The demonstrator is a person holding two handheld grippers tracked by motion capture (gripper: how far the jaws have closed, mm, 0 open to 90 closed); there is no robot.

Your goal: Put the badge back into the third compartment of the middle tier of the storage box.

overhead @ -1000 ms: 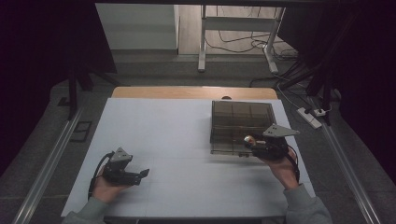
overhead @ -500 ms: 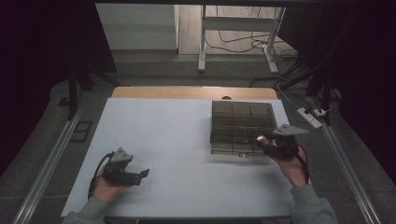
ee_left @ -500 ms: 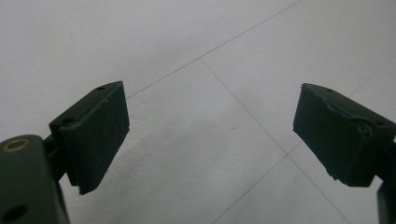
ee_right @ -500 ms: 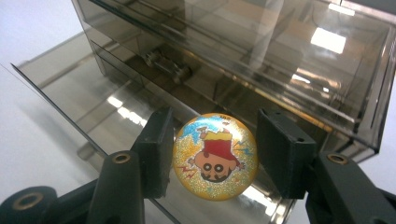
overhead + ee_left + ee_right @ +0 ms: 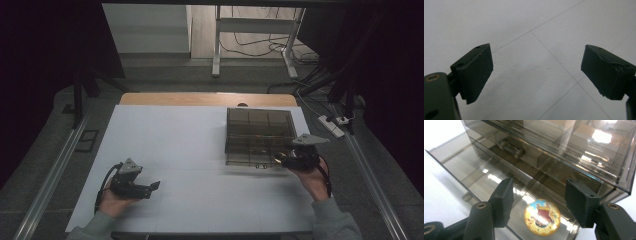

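A smoky see-through drawer box (image 5: 259, 135) stands on the white table (image 5: 190, 135) at the right. My right gripper (image 5: 282, 160) is at its front right corner. In the right gripper view, my right gripper (image 5: 540, 192) is open over a pulled-out lower drawer (image 5: 474, 175). A round colourful disc (image 5: 542, 217) lies flat on the drawer floor between the jaws, touching neither. A clear drawer handle (image 5: 511, 147) shows on the drawer above. My left gripper (image 5: 152, 187) rests near the front left, and in its own view the left gripper (image 5: 536, 65) is open over bare table.
A wooden strip (image 5: 205, 98) runs along the table's far edge. A white power strip (image 5: 332, 126) and cables lie on the floor to the right. Metal rails (image 5: 55, 175) flank the table. Wide bare table stretches between the two hands.
My right gripper has shifted a little to the right and nearer the person along the box front. The left gripper has stayed put.
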